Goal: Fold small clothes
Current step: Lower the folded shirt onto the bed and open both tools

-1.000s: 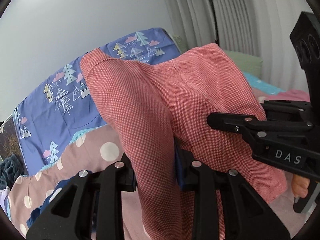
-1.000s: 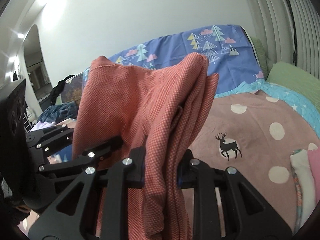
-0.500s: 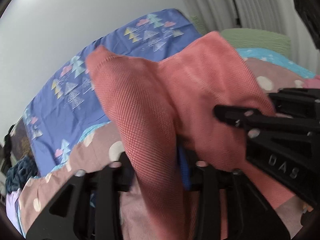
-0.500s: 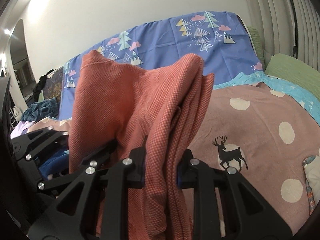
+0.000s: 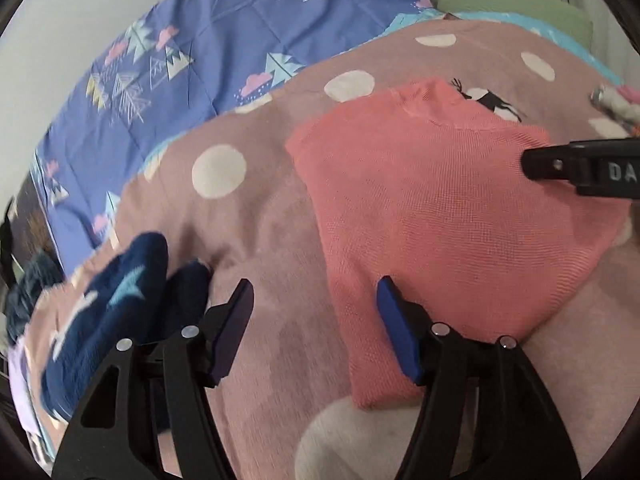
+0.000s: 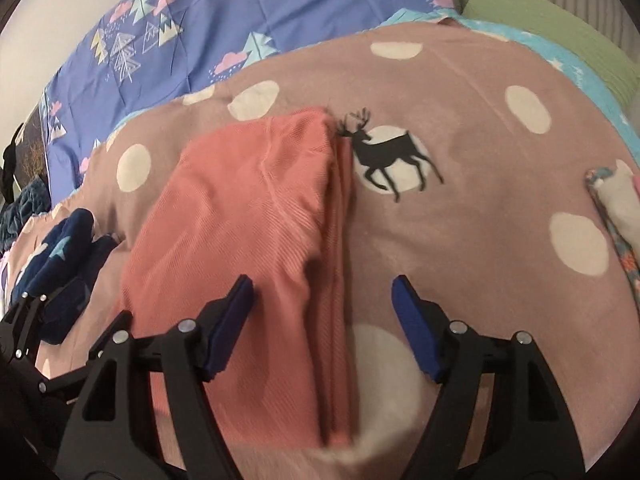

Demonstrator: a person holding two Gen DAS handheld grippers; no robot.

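A coral knit garment [image 5: 440, 208] lies folded on the pink dotted blanket [image 5: 256, 224]. My left gripper [image 5: 316, 312] hangs just above the garment's near left edge. Its jaws are opening, and only a strip of cloth lies loose by the right pad. In the right wrist view the same garment [image 6: 248, 216] shows its stacked layers along the right side. My right gripper [image 6: 324, 312] is over that near right edge with its jaws opening; cloth lies between the pads, which do not press it. The right gripper's black finger [image 5: 580, 168] reaches in over the garment's far right corner.
A navy garment with pale shapes [image 5: 112, 300] lies bunched to the left of the coral one. Folded pale clothes [image 6: 616, 208] sit at the right edge. Beyond the blanket [image 6: 480, 240] are a blue tree-print sheet [image 6: 240, 12] and a green pillow [image 6: 560, 28].
Both grippers came down with the coral garment clamped and hanging, then opened. The garment dropped out of both grips and now lies flat on the blanket.
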